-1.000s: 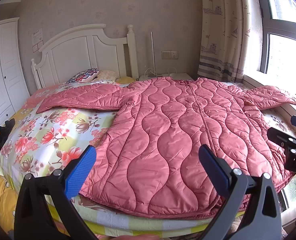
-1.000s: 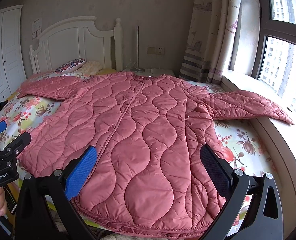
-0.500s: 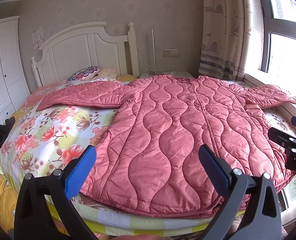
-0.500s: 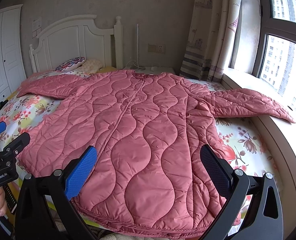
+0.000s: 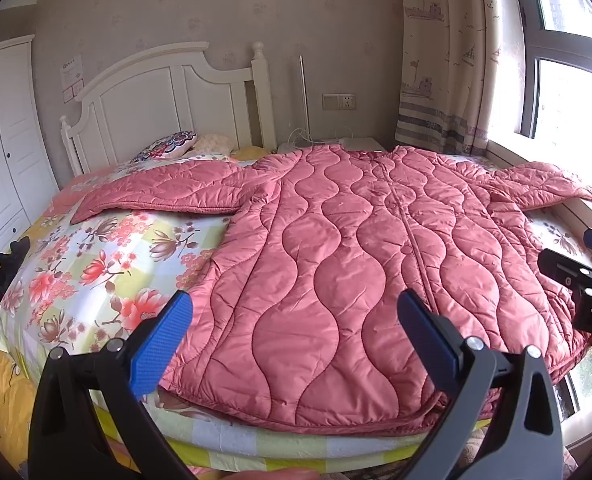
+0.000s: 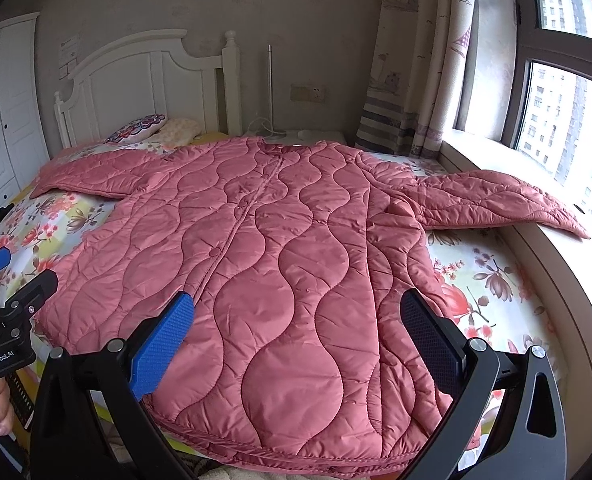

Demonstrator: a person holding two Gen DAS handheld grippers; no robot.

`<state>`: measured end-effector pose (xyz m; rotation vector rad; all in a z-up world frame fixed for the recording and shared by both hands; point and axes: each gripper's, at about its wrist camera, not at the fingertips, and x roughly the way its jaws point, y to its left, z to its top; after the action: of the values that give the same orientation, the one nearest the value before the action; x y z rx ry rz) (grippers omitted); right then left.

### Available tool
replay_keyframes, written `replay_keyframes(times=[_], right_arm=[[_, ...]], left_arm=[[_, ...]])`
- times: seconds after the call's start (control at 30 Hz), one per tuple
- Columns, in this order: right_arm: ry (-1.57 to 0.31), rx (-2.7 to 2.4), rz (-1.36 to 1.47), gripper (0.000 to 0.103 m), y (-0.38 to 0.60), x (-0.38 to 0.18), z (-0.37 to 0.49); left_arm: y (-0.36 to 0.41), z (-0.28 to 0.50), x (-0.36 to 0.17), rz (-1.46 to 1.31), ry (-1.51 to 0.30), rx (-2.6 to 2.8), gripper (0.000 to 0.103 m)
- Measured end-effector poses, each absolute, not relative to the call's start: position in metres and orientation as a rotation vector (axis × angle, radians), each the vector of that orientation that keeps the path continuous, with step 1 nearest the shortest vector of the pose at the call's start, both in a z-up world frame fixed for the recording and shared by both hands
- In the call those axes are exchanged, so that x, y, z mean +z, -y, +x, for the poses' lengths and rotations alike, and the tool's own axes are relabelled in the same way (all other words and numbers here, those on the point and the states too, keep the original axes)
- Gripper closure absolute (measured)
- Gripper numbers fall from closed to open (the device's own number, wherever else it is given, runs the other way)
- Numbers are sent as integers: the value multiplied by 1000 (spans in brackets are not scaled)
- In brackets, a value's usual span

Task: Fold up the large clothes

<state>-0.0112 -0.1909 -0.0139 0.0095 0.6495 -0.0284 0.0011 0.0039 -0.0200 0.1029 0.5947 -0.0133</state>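
A large pink quilted coat [image 5: 356, 264] lies flat and front up on the bed, collar toward the headboard, both sleeves spread out. It also shows in the right wrist view [image 6: 280, 256]. Its left sleeve [image 5: 164, 196] rests on the floral sheet; its right sleeve [image 6: 496, 200] reaches onto the window sill. My left gripper [image 5: 296, 320] is open and empty above the coat's hem near the left corner. My right gripper [image 6: 296, 320] is open and empty above the hem toward the right side. Each gripper shows at the edge of the other's view.
The bed [image 5: 96, 264] has a floral sheet, a white headboard [image 5: 168, 96] and pillows [image 5: 168, 146] at the far end. A white wardrobe [image 5: 0, 140] stands on the left. A window sill [image 6: 556, 248] and curtain [image 6: 408, 60] run along the right.
Both grippers have tilted slightly downward toward the coat's hem, staying open. The coat has not moved.
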Motion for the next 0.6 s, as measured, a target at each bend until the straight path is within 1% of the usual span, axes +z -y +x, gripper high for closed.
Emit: replay_keyframes(times=[0.37,0.6], right_arm=[[-670,-38,18,4,195,-20,-5],[-682,-53,4,4,200,-23,12]], left_arm=[[-1,13,-19,126,-595,-7,2],[6,46,-17,152,-611,-26,2]])
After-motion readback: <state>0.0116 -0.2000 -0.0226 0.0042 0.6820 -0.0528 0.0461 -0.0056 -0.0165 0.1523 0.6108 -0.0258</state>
